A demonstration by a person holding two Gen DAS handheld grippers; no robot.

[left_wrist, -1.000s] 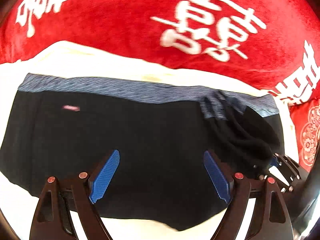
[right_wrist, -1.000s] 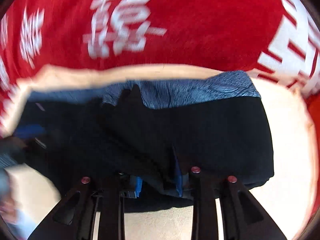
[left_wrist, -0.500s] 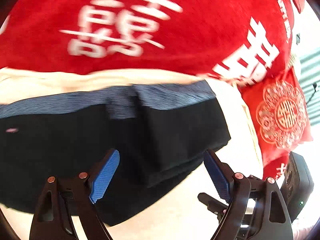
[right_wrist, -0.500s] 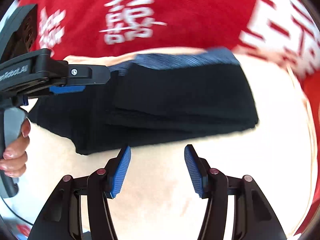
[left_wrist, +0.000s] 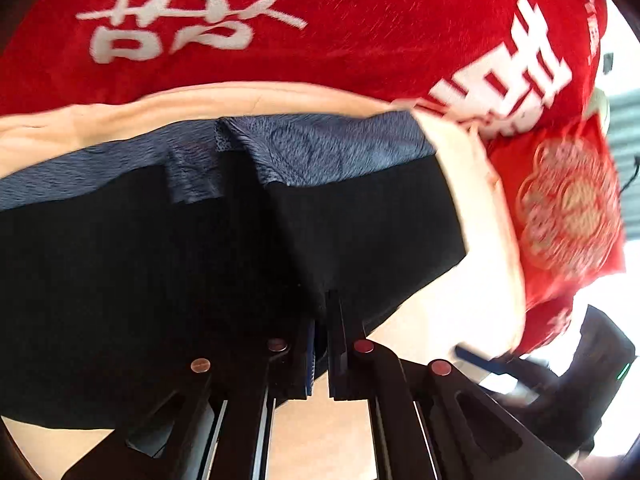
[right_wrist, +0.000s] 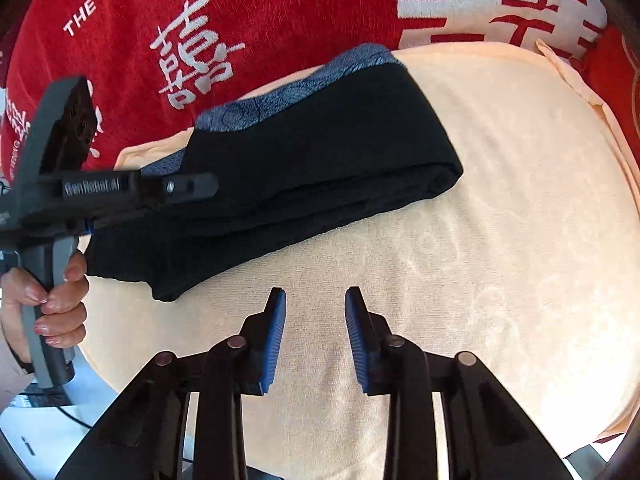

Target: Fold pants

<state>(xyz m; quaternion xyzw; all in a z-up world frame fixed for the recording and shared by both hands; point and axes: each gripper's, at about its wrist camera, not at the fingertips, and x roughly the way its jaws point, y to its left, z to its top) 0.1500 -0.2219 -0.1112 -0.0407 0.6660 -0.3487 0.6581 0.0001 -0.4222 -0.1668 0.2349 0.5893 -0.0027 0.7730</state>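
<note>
A: Left wrist view first. What has the left gripper got?

B: Its fingers are together, clamped on the near edge of the pants. The black cloth fills the view from 9 o'clock to the centre, and the blue-grey waistband runs across at 12. A fold ridge rises from the fingertips toward 12.

A: What are they lying on?

B: On a cream towel, with a red blanket beyond it at 12 to 2. No containers anywhere.

A: And the right wrist view?

B: The right gripper hangs with its fingers apart, holding nothing, over bare towel. The pants lie at 10 to 12 from it, apart from the pads, as a folded band whose long axis runs from 8 up to 1. The left gripper comes in from 9, held by a hand.

A: So who is nearer?

B: The left already grips the cloth. I would judge the next fold turns on that band's long axis, with the right needing to reach toward 11.
</note>
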